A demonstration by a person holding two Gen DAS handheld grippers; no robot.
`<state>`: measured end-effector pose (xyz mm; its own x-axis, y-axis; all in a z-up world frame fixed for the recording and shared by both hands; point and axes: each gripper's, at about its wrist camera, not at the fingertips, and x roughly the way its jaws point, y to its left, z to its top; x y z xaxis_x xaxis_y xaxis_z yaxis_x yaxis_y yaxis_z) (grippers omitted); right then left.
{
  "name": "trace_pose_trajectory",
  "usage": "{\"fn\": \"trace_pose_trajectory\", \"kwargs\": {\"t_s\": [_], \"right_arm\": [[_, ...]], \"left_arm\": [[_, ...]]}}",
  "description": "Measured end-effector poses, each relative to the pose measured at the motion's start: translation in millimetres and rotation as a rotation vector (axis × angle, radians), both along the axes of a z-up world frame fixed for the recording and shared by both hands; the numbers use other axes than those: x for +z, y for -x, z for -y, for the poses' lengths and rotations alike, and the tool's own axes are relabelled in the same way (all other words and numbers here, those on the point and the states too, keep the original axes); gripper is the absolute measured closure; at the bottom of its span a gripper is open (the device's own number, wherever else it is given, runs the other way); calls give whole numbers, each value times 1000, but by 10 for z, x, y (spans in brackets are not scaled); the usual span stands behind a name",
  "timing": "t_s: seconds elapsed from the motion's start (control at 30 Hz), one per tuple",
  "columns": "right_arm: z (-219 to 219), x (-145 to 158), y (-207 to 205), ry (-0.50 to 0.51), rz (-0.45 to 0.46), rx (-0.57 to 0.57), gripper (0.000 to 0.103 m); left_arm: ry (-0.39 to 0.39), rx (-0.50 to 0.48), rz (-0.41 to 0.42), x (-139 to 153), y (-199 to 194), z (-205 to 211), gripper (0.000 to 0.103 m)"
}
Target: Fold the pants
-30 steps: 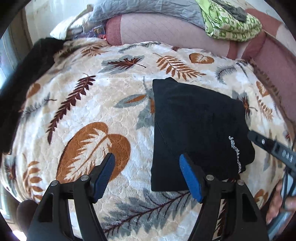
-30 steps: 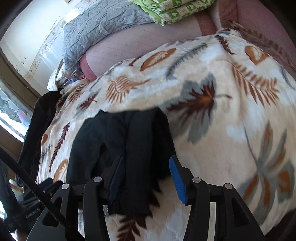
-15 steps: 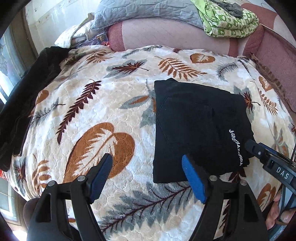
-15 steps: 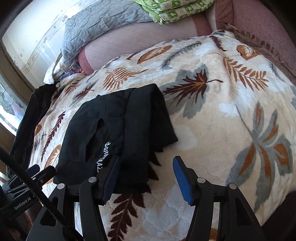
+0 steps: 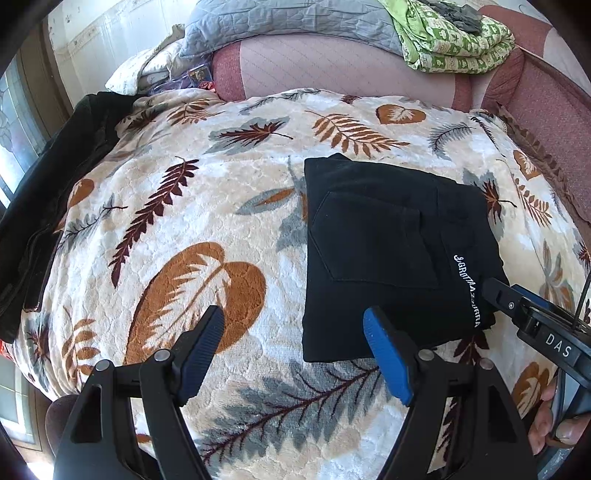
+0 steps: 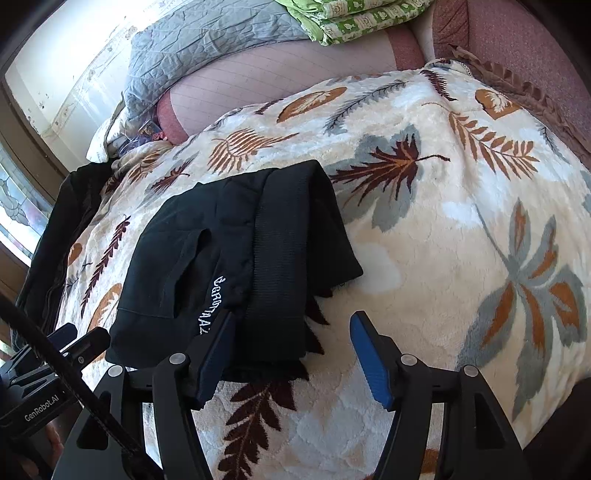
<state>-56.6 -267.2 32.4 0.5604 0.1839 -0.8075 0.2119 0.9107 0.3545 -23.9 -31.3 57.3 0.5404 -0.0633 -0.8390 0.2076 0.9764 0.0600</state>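
Note:
The black pants (image 5: 384,254) lie folded into a flat square on the leaf-patterned blanket (image 5: 207,236), with a back pocket and white lettering facing up. My left gripper (image 5: 293,341) hovers open just short of their near left corner, nothing between its blue pads. In the right wrist view the pants (image 6: 229,258) show their ribbed waistband. My right gripper (image 6: 291,341) is opening above their near edge; its pads do not press the cloth. In the left wrist view the right gripper's fingers (image 5: 517,302) reach in beside the pants' right edge.
A pink headboard cushion (image 5: 332,70) runs along the far side, with a grey quilt (image 5: 288,18) and a folded green blanket (image 5: 454,40) on it. A dark jacket (image 5: 48,199) lies at the left edge. A hand (image 5: 554,428) shows at the lower right.
The right gripper's jaws have let go of the pants' edge, widened and drawn back toward me. The pants now lie flat. The left gripper has pulled back a little.

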Motion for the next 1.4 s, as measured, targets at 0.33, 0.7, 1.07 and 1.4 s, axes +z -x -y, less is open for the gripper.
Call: {"fn": "trace_pose_trajectory", "kwargs": {"t_s": [0.33,0.7,1.07,1.4], "right_arm": [[28,-3,-14,-14,0,0,31],[568,-318,-410,-288,-18,-43,28],[421,-442,-771,-547,10,92,25],[153,-397,-507,-511,23,141,25]], "left_arm": [[191,19,-94,-29,-247,-242,26],[471,-27,-254,-436,-1038,-499,26],[523,-137,-294,-563,-1293,-71,16],[476,-258,-268,-629,-1357,118,1]]}}
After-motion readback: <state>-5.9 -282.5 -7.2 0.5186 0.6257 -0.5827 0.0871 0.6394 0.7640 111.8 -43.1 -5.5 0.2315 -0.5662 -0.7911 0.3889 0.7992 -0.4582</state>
